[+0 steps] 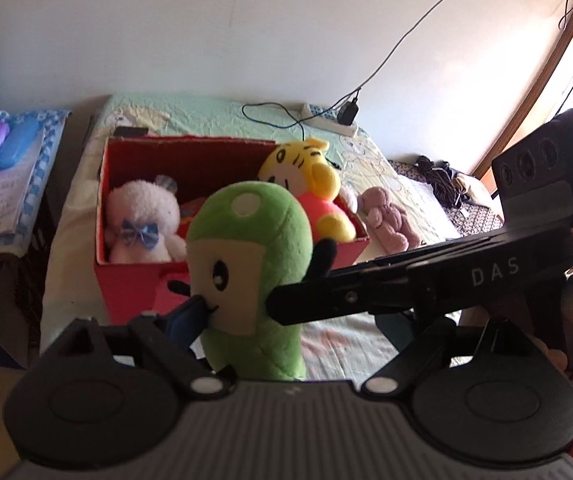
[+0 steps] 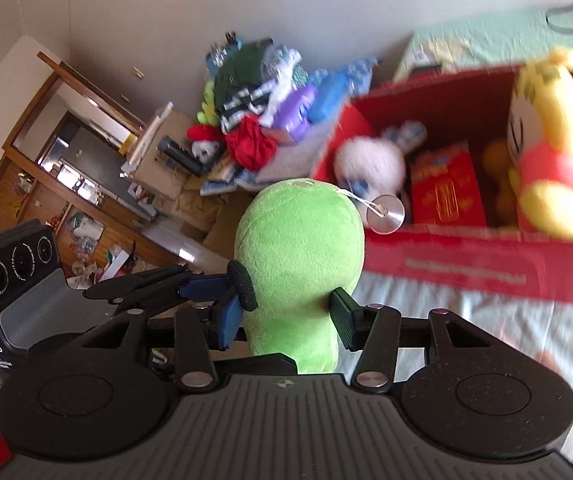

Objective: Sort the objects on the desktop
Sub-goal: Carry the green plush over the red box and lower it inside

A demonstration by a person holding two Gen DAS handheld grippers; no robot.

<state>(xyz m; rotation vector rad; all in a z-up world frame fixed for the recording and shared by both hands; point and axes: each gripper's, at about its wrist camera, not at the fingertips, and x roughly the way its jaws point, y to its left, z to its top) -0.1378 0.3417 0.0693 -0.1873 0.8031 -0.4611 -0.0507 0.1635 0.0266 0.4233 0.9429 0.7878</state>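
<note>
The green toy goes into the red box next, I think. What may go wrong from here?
1. The suction cup hanging on a string from the green plush toy could catch on the rim of the red box.
2. The box looks crowded; the yellow plush toy stands high at its corner and might be pushed out.

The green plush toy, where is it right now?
The green plush toy is held up between both grippers, left gripper and right gripper, just in front of the red box on the bed.
</note>
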